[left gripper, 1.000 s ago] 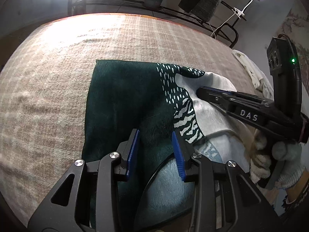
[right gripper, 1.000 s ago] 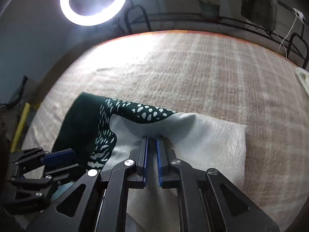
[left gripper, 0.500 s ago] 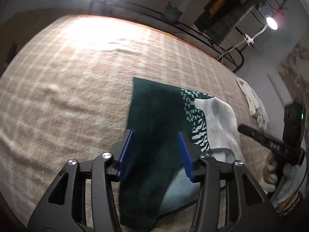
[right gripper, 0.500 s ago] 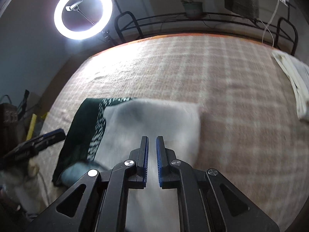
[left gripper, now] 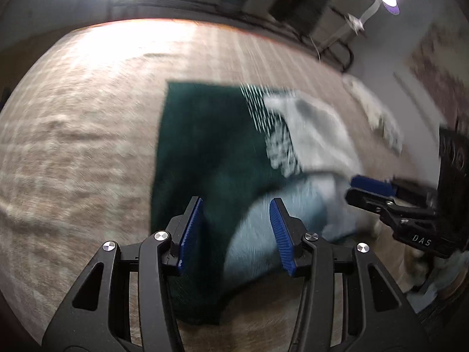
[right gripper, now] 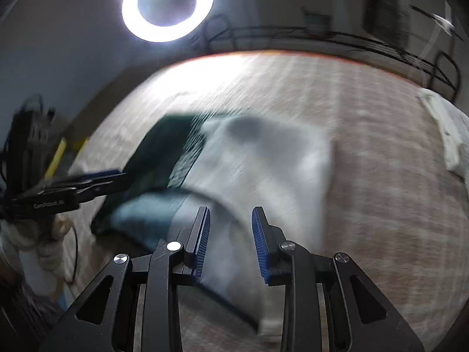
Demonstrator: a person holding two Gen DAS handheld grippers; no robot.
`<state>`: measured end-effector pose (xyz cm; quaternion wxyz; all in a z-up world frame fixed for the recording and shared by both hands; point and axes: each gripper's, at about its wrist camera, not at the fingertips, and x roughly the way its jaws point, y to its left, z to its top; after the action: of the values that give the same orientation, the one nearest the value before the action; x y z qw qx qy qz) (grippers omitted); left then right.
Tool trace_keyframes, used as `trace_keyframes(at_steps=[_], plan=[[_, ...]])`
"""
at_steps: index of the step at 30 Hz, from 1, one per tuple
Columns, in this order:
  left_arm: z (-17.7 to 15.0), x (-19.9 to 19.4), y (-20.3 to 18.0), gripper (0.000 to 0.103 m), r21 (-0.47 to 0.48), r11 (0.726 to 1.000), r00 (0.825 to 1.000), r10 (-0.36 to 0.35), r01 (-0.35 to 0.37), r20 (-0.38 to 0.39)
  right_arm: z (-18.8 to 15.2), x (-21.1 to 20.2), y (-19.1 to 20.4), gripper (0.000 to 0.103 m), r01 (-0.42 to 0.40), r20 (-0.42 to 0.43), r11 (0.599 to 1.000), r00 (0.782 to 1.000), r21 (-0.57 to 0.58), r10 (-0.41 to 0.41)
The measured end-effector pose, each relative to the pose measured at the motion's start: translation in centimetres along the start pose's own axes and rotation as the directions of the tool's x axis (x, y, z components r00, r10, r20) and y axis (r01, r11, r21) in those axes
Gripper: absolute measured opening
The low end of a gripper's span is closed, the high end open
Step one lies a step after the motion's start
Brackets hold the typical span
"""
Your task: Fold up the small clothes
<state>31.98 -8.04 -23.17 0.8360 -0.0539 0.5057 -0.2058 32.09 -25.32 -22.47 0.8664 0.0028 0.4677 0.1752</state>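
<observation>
Ring light (right gripper: 167,5) is glaring far ahead, upper left of the right gripper (right gripper: 230,242). White cloth (right gripper: 445,129) is lying well off to its right on the plaid blanket (right gripper: 381,111). The folded garment (left gripper: 211,146), dark green and grey, is spreading just ahead of both grippers. Left gripper (left gripper: 234,233) is gaping wide, gripping nothing. Right gripper is parted too, released, hanging over the grey half.

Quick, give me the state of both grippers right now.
Left gripper: open, holding nothing, above the green and white garment.
Right gripper: open, holding nothing, over the garment's white part.
</observation>
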Motion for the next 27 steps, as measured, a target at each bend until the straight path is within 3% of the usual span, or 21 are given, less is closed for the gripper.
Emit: trace_keyframes(at_steps=[3,5,8,13,17,27], plan=[[-1.1,0.6,-0.8,0.048,0.095,0.994,0.998,0.058,-0.058,0.000,-1.2,1.8,1.8,0.028,0.051,-0.060,0.990,0.996,-0.134,-0.059],[-1.0,0.3,-0.9,0.048,0.104,0.993,0.998,0.058,-0.057,-0.004,-0.7,1.6,2.1,0.028,0.025,-0.067,0.988,0.997,-0.153,-0.036],[0.4,-1.0,0.3,0.048,0.011,0.999,0.999,0.031,-0.031,0.037,1.6,0.3,1.5,0.028,-0.046,-0.003,0.993,0.999,-0.107,0.046],[2.7,-1.7,2.6,0.048,-0.103,0.994,0.996,0.035,-0.027,0.077,6.9,0.4,0.3,0.026,-0.043,0.117,0.999,0.992,-0.005,0.043],[3.2,-1.4,4.5,0.048,-0.159,0.987,0.997,0.049,-0.038,0.066,9.5,3.7,0.0,0.019,-0.005,0.104,1.000,0.995,0.027,0.002],[3.0,-1.5,6.2,0.048,-0.189,0.981,0.997,0.061,-0.050,0.052,8.9,6.6,-1.1,0.018,-0.005,0.008,0.999,1.000,0.050,0.004]])
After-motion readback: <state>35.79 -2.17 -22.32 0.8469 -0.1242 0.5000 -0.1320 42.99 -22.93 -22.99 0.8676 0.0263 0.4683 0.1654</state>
